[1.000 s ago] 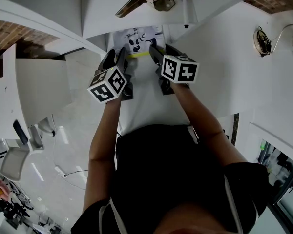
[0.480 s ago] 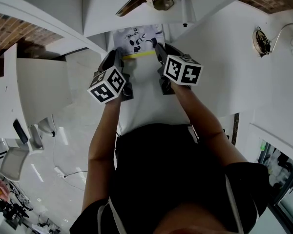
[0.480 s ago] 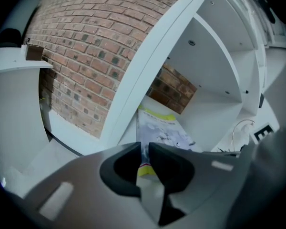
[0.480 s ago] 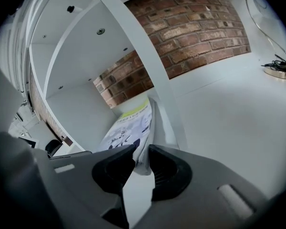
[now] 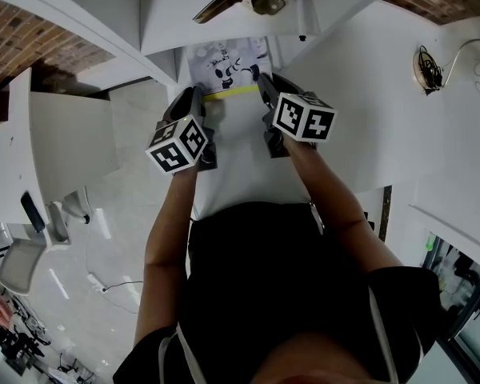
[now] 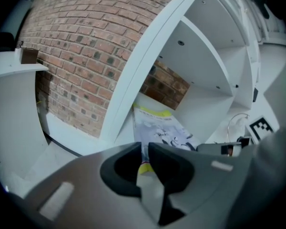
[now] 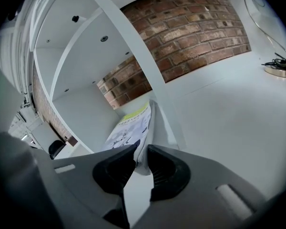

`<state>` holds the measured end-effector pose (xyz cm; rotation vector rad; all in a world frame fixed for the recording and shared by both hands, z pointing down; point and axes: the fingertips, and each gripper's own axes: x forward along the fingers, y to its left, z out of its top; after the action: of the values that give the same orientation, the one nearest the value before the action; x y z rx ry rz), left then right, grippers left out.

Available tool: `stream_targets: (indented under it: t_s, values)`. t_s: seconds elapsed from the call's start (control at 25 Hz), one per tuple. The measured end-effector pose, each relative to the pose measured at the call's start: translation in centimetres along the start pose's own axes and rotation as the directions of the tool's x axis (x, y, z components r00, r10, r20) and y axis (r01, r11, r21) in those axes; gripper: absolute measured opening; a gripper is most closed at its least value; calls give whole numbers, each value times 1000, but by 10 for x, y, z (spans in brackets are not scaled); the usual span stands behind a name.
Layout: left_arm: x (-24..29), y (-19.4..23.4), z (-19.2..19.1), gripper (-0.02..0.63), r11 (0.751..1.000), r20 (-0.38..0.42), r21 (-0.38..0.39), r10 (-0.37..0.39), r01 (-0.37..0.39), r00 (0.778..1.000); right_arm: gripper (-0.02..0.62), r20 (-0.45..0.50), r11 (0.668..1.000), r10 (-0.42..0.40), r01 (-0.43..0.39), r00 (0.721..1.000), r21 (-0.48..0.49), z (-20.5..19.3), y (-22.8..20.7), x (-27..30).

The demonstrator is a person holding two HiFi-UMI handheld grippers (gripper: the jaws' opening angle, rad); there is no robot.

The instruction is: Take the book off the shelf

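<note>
White shelving [image 5: 156, 22] backed by a red brick wall [image 5: 32, 34] is recorded across the upper part of the head view. A thin book with a grey-and-white illustrated cover and a yellow-green band [image 5: 226, 64] is found lying in the compartment at the upper centre of that view. Its banded near edge is turned toward the bottom of the frame.

Change noted: a second ago both pairs of jaws were held wide at the book's near corners. They have since been drawn in and are closing at this moment. In the left gripper view the left gripper [image 6: 144, 152] is seen with the yellow-banded edge of the book [image 6: 159, 125] pinched between its dark pads, only a narrow slit being left. In the right gripper view the right gripper [image 7: 142, 157] is seen clamped in like manner on the opposite side of the book [image 7: 128, 120]. In the head view the left gripper [image 5: 194, 98] is placed at the left end of the band and the right gripper [image 5: 264, 86] at the right end.

The book has not been shifted against the shelving over that second. It is judged that the grasp is being completed and that withdrawal has not been begun. An even pull on both sides would be called for, since a thin cover held at two corners may bend or slip.

A black marker pen [image 5: 302, 10] is seen above the book in the frame, well apart from both grippers.
</note>
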<state>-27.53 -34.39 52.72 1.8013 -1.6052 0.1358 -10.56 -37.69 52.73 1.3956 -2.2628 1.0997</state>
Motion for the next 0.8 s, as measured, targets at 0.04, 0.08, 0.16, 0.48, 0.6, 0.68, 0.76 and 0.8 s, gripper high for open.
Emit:
stream_targets:
  t_s: [0.04,0.08,0.16,0.48,0.6,0.68,0.76,0.8]
  values:
    - [-1,-1,-2,35,1000,-10,11,-7,7,1000,75,-2,1000,2,-2,1000,1,0,-1,-1]
    - [-2,-1,-3,35,999,-23,28,-16,16,1000,74,-3,1000,5,-5,1000,1,-1,-2,-3]
    - [-2,-2,-5,38,997,-51,65,-36,39,998,74,-5,1000,6,-6,1000,-10,-1,-2,-5]
    - [10,-1,-5,174,995,-105,-20,-101,99,989,74,-3,999,6,-6,1000,-53,-3,1,-7]
    - [19,-10,-6,222,989,-150,-45,-144,139,978,75,-1,998,7,-7,1000,-58,-4,2,-8]
    - [25,-14,-7,238,988,-177,-47,-152,146,972,75,-1,998,7,-7,1000,-69,-4,2,-9]
    - [30,-15,-7,254,989,-193,-46,-143,137,971,77,-1,997,9,-9,1000,-79,-4,3,-8]
    - [32,-15,-7,255,991,-199,-45,-135,129,971,77,-1,996,11,-11,1000,-83,-4,3,-8]
